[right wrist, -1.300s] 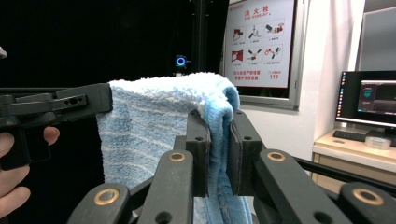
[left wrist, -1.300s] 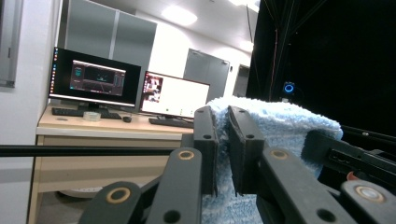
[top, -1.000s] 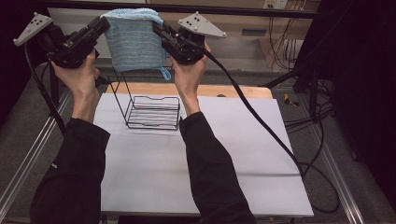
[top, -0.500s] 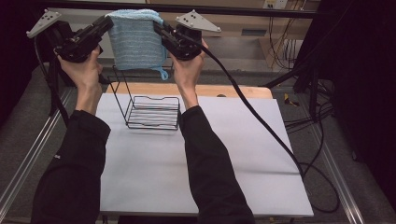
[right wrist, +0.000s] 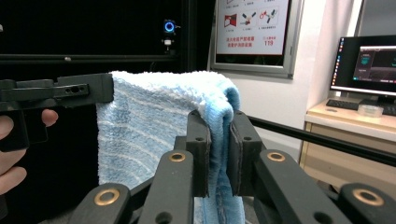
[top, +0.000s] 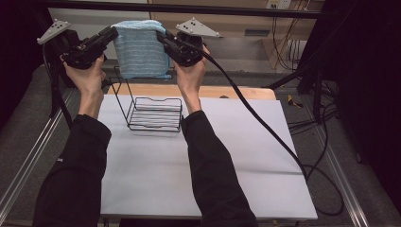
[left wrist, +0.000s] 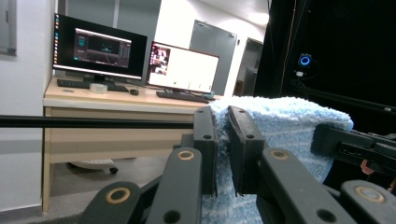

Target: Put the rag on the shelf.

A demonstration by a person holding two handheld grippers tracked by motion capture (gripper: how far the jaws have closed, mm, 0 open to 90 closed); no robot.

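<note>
While the blue towel [top: 140,47] hangs folded between the two grippers, raised above the far edge of the table [top: 213,170] and over the wire rack [top: 155,112], it reads as soft, light and limp: terry pile, no stiffness, drapes straight down from whatever pinches it. Judgement: best held at the top corners of the fold, as now, so the cloth stays spread; a hold lower down would likely let it bunch and sag. Slip risk looks low given the nap, and it is not fragile. Left gripper [left wrist: 223,149]: jaws nearly closed, pinching the towel's upper edge at one corner. Right gripper [right wrist: 218,154]: jaws likewise drawn in tight on the opposite corner, fabric squeezed between the pads. Towel's lower hem hangs free, just above the rack's tall back frame.
</note>
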